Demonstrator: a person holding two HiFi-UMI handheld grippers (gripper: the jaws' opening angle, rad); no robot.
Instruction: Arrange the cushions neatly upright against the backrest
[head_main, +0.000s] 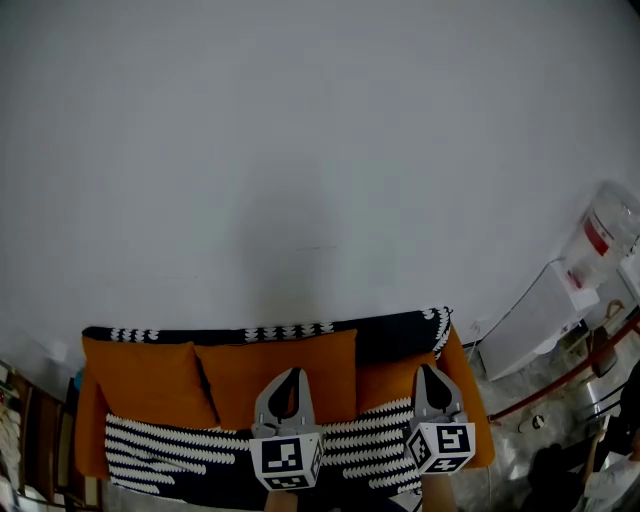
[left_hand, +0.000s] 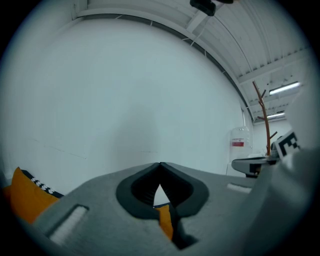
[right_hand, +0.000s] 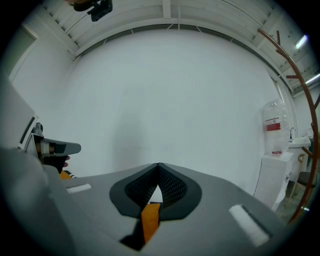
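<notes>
An orange sofa (head_main: 468, 410) with a black-and-white patterned throw (head_main: 180, 445) sits at the bottom of the head view. Three orange cushions stand upright against its backrest: left (head_main: 145, 380), middle (head_main: 240, 375) and right (head_main: 385, 382). My left gripper (head_main: 289, 372) hovers in front of the middle cushion, jaws shut and empty. Just in front of the right cushion, my right gripper (head_main: 430, 368) is likewise shut on nothing. In both gripper views the closed tips (left_hand: 160, 164) (right_hand: 158, 164) point at the white wall, with a sliver of orange below them.
A large white wall (head_main: 300, 150) fills most of the view behind the sofa. A white water dispenser (head_main: 545, 315) with a bottle (head_main: 605, 235) stands right of the sofa, beside a reddish metal rail (head_main: 570, 375). Shelving clutter (head_main: 25, 440) is at the far left.
</notes>
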